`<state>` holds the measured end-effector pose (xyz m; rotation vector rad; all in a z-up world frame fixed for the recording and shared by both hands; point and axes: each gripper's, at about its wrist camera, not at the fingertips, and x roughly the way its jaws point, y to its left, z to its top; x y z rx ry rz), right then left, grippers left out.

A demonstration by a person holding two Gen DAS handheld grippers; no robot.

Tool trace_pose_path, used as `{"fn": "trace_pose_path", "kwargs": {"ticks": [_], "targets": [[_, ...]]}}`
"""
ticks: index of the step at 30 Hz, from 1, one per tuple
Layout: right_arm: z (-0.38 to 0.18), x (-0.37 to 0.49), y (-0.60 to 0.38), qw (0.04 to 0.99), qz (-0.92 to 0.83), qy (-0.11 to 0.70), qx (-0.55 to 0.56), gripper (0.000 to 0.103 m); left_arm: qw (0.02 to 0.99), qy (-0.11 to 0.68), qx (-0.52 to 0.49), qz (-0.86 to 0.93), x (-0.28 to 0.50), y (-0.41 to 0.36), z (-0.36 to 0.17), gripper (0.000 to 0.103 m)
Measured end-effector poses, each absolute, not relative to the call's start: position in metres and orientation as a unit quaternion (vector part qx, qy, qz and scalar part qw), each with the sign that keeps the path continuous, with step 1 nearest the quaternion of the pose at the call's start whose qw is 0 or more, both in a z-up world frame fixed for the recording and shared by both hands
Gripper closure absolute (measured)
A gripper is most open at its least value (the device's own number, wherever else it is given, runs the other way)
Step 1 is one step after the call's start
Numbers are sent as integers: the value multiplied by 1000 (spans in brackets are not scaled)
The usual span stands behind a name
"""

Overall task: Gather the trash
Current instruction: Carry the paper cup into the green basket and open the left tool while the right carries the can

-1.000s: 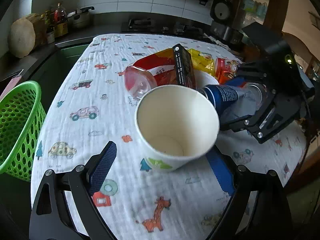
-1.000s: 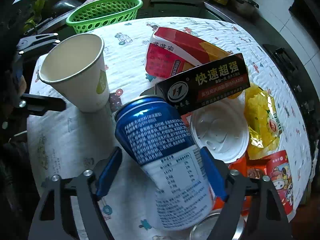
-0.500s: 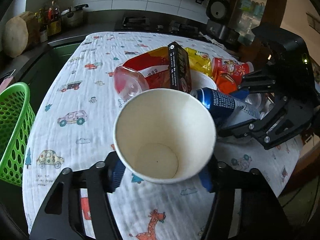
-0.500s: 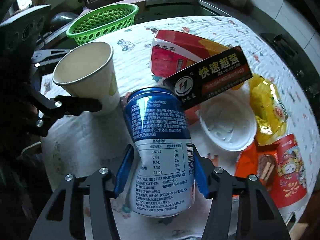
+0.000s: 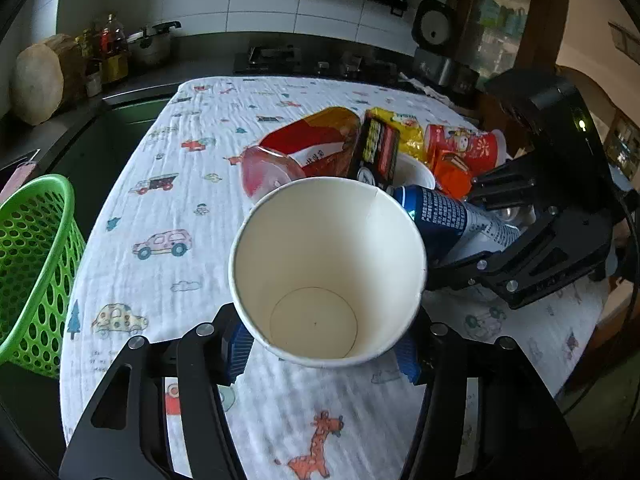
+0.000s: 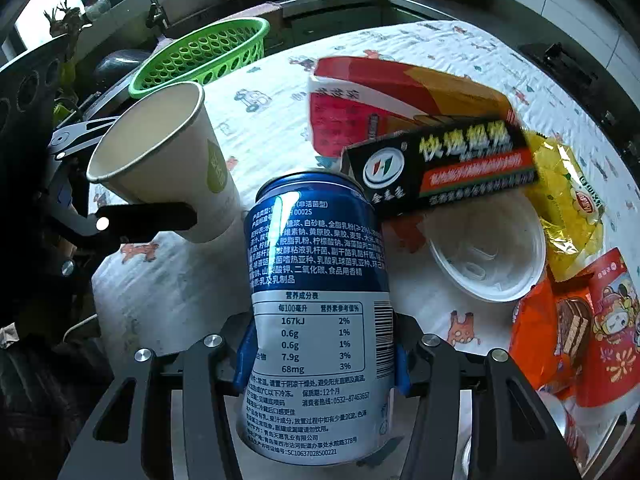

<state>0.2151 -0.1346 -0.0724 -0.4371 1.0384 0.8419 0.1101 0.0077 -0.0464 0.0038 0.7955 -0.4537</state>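
A white paper cup [image 5: 328,264] sits between the blue pads of my left gripper [image 5: 322,350]. The jaws are closing and the pads press on the cup's sides. In the right wrist view the cup [image 6: 168,160] hangs tilted above the cloth. A blue and white drink can [image 6: 320,280] lies along my right gripper [image 6: 320,356]. Its jaws are closing too, with the pads squeezing the can's lower half. The left wrist view shows the can [image 5: 440,220] just right of the cup, clamped in the right gripper [image 5: 480,228].
A green plastic basket [image 5: 28,256] stands off the table's left edge. On the printed cloth [image 5: 168,208] lie a red snack bag [image 6: 380,96], a black box [image 6: 440,168], a white lid [image 6: 488,256], a yellow wrapper [image 6: 568,200] and orange packets [image 6: 560,320]. A clear red cup [image 5: 264,168] lies beyond.
Both grippers have closed from wide open onto their objects. The paper cup has come up off the cloth and nearer the left camera. The can has rolled straight between the right fingers.
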Motion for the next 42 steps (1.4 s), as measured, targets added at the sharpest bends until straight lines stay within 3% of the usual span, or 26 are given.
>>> {"fn": "trace_pose_path", "kwargs": {"ticks": [9,19,32,40,42], "targets": [[-44,195,-118,776,398,449,-193,53,911,364,-10,-192,98,42,-27,46],[-21,196,-60,783,408,430,-190,53,933,341,-32,-106,103,130,-4,46],[-9,206,24,781,425,418,-189,53,921,380,-77,37,155,252,-24,45],[-7,212,74,775,442,410,-190,53,905,409,-79,81,172,283,-44,40],[-8,215,87,774,445,411,-185,53,904,410,-83,86,172,288,-48,34]]}}
